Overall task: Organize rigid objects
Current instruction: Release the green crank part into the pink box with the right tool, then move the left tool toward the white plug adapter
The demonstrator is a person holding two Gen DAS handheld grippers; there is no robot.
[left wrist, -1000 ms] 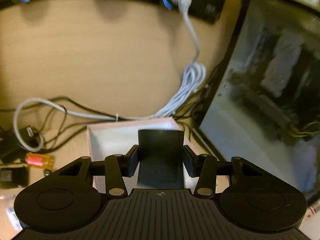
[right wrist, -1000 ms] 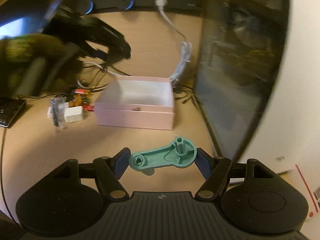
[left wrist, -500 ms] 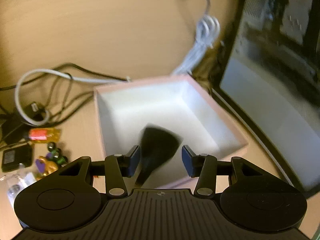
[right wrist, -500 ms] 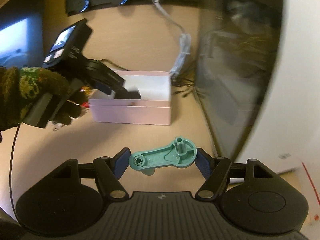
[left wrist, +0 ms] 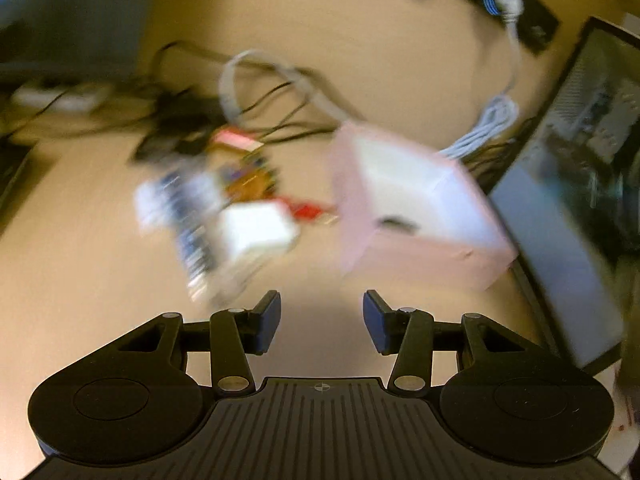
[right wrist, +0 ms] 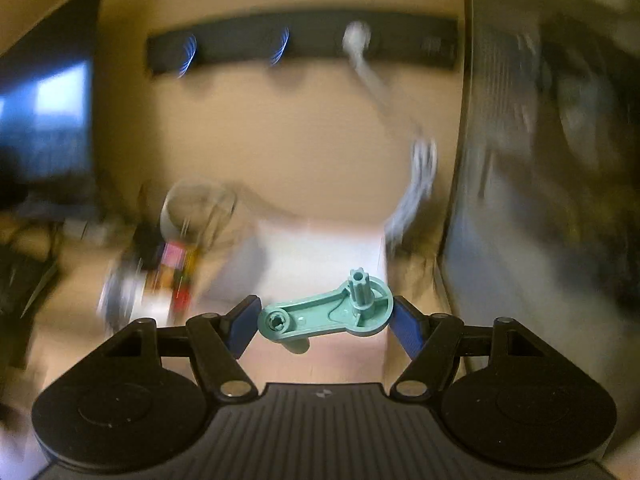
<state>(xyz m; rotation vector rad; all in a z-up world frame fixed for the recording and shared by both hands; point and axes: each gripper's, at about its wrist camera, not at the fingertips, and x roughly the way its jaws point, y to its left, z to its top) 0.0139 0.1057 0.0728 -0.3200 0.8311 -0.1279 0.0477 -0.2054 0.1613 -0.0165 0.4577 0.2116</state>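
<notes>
My right gripper [right wrist: 325,318] is shut on a teal plastic crank arm [right wrist: 324,312], held level between both pads, right in front of the pink box [right wrist: 320,264]. In the left wrist view, my left gripper [left wrist: 322,316] stands open with nothing between its fingers, back from the pink box [left wrist: 416,220] and over bare table. A dark object [left wrist: 396,223] lies inside the box near its front wall. A blurred pile of small parts [left wrist: 240,200], with a white block, sits left of the box.
A black computer case [left wrist: 568,216] stands close on the box's right. A white cable [left wrist: 496,120] runs from a black power strip [right wrist: 304,46] on the wall. Dark cables [left wrist: 192,120] tangle behind the pile. A monitor [right wrist: 48,120] stands at the left.
The black piece left my left gripper and now lies in the pink box; that gripper pulled back and swung left. My right gripper carried the teal crank forward, close to the box.
</notes>
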